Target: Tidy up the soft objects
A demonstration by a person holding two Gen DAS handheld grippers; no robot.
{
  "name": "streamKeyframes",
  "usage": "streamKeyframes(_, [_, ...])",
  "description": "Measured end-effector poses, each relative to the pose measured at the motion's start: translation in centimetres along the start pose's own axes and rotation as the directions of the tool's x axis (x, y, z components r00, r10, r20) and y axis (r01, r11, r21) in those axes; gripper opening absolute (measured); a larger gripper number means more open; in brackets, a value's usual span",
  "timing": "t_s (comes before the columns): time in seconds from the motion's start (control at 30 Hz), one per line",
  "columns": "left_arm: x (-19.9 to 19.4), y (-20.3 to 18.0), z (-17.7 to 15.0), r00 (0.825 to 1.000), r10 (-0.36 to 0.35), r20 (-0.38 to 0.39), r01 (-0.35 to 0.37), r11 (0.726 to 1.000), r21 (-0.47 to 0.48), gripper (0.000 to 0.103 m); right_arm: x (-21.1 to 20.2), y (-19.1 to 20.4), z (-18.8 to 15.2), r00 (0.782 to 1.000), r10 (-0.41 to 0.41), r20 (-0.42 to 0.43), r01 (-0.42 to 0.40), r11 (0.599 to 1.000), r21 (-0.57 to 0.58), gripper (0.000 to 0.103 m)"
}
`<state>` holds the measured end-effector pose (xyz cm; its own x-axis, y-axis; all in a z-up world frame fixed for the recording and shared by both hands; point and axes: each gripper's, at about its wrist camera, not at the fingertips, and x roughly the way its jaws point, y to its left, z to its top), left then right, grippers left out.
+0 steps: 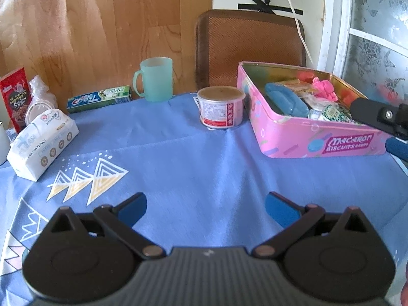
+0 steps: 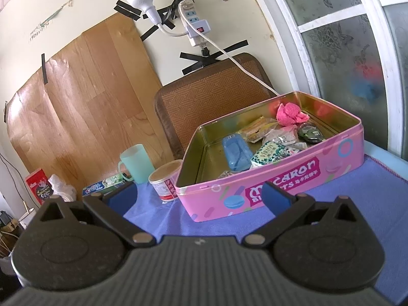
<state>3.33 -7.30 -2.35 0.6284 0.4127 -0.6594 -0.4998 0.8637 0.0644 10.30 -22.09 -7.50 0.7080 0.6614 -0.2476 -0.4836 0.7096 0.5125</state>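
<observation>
A: Which step was in hand, would you say?

B: Between picks, I judged. The pink biscuit tin [image 2: 301, 176] sat at the far right of the tabletop [image 1: 204, 158], already holding a pink fluffy cloth [image 2: 290, 113], a blue case [image 2: 236, 153] and some packets. The tissue pack [image 1: 42, 145] lay well apart at the left edge, near a red box [image 1: 16, 99].

A: So the next move?

B: Probably fetching that tissue pack, if it counts as soft. It called for a wide reach to the left and a gentle squeeze, since the wrapper would give.

A: And the tongs?

B: The left tongs [image 1: 205, 211] were spread wide above bare blue cloth, holding and touching nothing. The right tongs [image 2: 200, 199] were spread too, empty, hanging just in front of the tin's near wall.
</observation>
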Motion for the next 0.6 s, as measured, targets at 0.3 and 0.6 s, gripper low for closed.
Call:
streamKeyframes(0.3, [0.19, -0.22, -0.27, 1.0, -0.009, -0.019, 0.009, 1.0, 0.01, 0.103, 0.17, -0.11, -0.17, 1.0, -0.007, -0.004, 0.007, 1.0, -0.002, 0.103])
streamKeyframes(0.6, [0.21, -0.23, -0.45, 0.999, -0.02, -0.028, 0.02, 1.0, 0.009, 0.103, 0.2, -0.15, -0.39, 1.0, -0.009, -0.009, 0.009, 1.0, -0.002, 0.103])
